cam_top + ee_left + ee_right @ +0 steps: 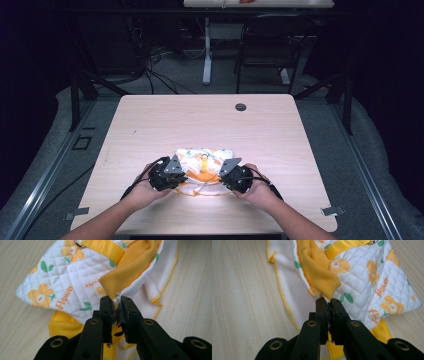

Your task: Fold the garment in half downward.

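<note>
Both grippers [116, 302] [328, 302] clamped on quilted flower garment [205, 159] edges

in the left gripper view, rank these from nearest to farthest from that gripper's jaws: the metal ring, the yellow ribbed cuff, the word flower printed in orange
1. Yellow ribbed cuff, just above the left gripper.
2. Orange word flower, to the left on the quilted fabric.
3. Metal ring, at the top edge.

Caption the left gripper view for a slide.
Left gripper shut on the edge of a quilted flower-print garment with yellow ribbed trim, lying on a wooden table.
</note>
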{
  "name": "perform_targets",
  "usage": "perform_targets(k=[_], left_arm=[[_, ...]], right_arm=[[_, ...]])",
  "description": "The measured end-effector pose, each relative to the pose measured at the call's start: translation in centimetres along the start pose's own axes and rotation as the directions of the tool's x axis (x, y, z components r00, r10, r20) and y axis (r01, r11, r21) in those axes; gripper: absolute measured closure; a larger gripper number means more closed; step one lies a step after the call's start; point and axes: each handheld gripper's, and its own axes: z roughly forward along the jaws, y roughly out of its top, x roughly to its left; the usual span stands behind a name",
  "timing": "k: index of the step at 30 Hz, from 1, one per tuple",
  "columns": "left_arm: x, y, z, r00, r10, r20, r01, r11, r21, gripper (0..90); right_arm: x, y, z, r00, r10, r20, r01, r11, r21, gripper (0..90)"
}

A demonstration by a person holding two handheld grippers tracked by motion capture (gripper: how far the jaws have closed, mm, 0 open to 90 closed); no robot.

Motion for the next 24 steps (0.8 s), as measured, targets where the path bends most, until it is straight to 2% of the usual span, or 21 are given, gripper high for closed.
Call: perform_targets(k=[4,10,16,18,21,24], left_arm=[[-0.2,-0.4,0.1,1.0000,-0.003,0.001,0.003,1.0000,-0.004,79.4],[-0.3,-1.0,0.3,0.9999,-0.008,0.009,0.008,1.0000,-0.005,79.2],[-0.6,-1.5,0.3,0.9998,-0.013,0.017,0.013,0.9999,-0.009,78.9],[-0.7,-1.7,0.4,0.9997,-0.020,0.011,0.020,0.9996,-0.020,77.5],[-0.8,-1.8,0.3,0.9997,-0.015,0.017,0.016,0.9995,-0.027,73.8],[-0.9,-1.8,0.1,0.9995,-0.022,0.024,0.022,0.9991,-0.035,72.6]], right_arm=[[0.2,-0.4,0.1,1.0000,0.009,-0.002,-0.009,0.9998,-0.017,85.6],[0.6,-0.9,0.3,1.0000,-0.004,-0.008,0.004,1.0000,-0.004,85.5],[0.9,-1.2,0.7,0.9998,0.009,-0.015,-0.009,0.9999,-0.013,84.8],[1.1,-1.2,0.6,1.0000,-0.005,-0.006,0.005,1.0000,-0.002,83.7],[1.4,-1.2,0.7,1.0000,0.001,-0.001,-0.001,0.9998,-0.022,80.6],[1.6,-1.2,0.6,0.9999,-0.011,0.002,0.011,0.9998,-0.015,79.4]])
